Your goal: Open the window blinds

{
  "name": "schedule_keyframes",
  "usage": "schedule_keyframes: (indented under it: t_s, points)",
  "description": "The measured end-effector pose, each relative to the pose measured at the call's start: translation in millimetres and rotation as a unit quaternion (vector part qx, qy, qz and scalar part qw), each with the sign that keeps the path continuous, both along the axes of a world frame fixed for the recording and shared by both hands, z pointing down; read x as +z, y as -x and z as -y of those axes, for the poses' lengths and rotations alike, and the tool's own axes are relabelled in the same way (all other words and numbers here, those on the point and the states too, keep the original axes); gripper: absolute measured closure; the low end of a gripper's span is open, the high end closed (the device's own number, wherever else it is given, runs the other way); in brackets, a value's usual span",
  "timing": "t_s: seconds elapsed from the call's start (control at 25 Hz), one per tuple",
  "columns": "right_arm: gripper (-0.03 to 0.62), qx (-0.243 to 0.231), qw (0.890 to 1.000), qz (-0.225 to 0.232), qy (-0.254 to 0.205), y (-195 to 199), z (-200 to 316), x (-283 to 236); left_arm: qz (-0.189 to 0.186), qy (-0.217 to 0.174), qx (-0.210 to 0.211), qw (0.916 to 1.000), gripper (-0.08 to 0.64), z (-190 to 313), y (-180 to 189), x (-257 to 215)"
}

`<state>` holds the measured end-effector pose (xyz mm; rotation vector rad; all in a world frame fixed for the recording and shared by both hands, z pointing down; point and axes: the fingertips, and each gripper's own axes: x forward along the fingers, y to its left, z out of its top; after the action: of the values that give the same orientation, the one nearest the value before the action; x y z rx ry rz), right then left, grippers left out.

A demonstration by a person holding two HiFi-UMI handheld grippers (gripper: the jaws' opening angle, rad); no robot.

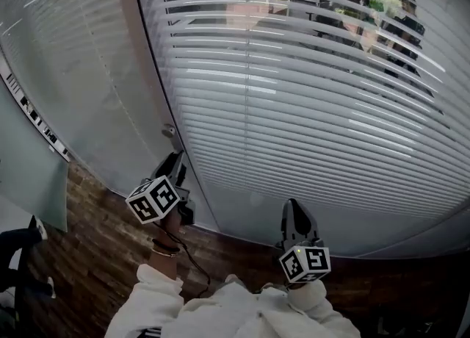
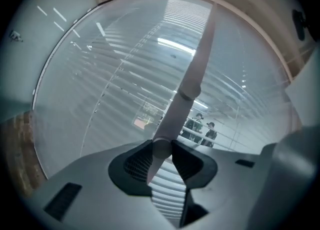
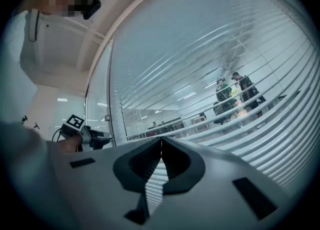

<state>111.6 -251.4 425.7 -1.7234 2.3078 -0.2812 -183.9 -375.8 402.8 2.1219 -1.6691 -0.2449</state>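
Blinds wand (image 2: 193,68) in left claw (image 2: 161,147)

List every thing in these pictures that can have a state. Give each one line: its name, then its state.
left gripper: jaws closed on the wand.
right gripper: jaws together, nothing between them.
wand: held near its lower end.
blinds: lowered, slats tilted partly open, people visible through the gaps.

White blinds (image 1: 294,109), pale grey wand (image 2: 192,74), brown wood-grain floor (image 1: 95,256), black-and-white marker cubes (image 1: 153,199).
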Motion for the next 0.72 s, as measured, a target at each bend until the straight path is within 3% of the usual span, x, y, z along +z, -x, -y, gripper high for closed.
schedule_keyframes:
  t_s: [0.24,0.72]
  points:
    - [0.581,-0.003,1.000,0.001,0.000,1,4,6,-0.092,0.018,0.020,0.9954,0.437,2,-6,10]
    - [0.581,-0.002,1.000,0.002,-0.003,0,7,9,-0.164,0.023,0.022,0.9859,0.437,6,-3,13]
